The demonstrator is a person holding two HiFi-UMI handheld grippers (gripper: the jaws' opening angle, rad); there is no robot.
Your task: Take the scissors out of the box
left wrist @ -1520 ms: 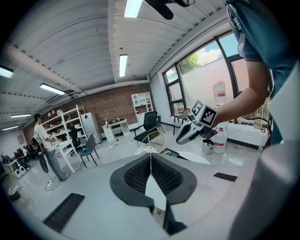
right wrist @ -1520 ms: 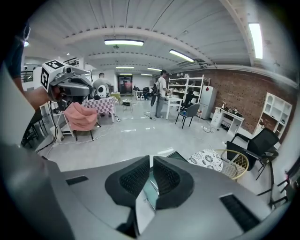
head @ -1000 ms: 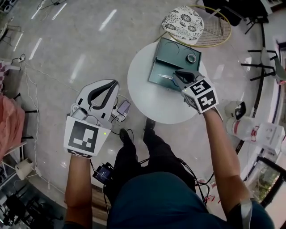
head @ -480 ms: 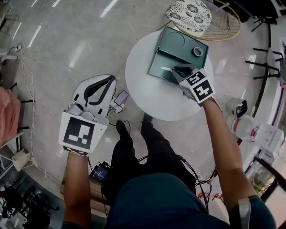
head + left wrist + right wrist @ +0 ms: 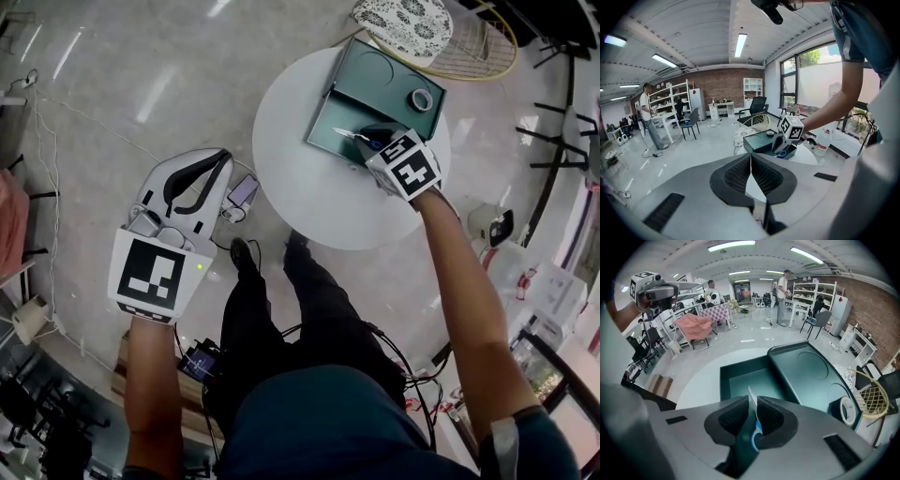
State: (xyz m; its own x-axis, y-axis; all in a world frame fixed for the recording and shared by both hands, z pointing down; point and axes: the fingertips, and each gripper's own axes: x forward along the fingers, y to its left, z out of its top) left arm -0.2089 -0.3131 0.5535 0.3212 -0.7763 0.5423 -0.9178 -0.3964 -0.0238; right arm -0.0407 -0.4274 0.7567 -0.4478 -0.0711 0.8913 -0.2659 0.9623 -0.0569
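Note:
A dark green box (image 5: pixel 328 141) stands open on the round white table (image 5: pixel 300 187), its lid (image 5: pixel 375 80) lying flat behind it. My right gripper (image 5: pixel 371 142) hovers over the box's near right corner, shut on the scissors (image 5: pixel 345 134), whose blade points left over the tray. In the right gripper view the blade (image 5: pixel 752 399) sticks up between the pads and the blue handle (image 5: pixel 757 436) shows below, with the box (image 5: pixel 745 378) underneath my right gripper (image 5: pixel 753 405). My left gripper (image 5: pixel 221 159) hangs over the floor left of the table, shut and empty (image 5: pixel 751 158).
A roll of tape (image 5: pixel 422 99) sits in a recess of the lid. A wire chair with a patterned cushion (image 5: pixel 403 21) stands behind the table. Cables and a phone (image 5: pixel 242 192) lie on the floor near my left gripper. People stand far off among desks and shelves.
My right gripper, still holding the scissors, has edged farther over the box. The left gripper has drifted slightly left and stayed shut.

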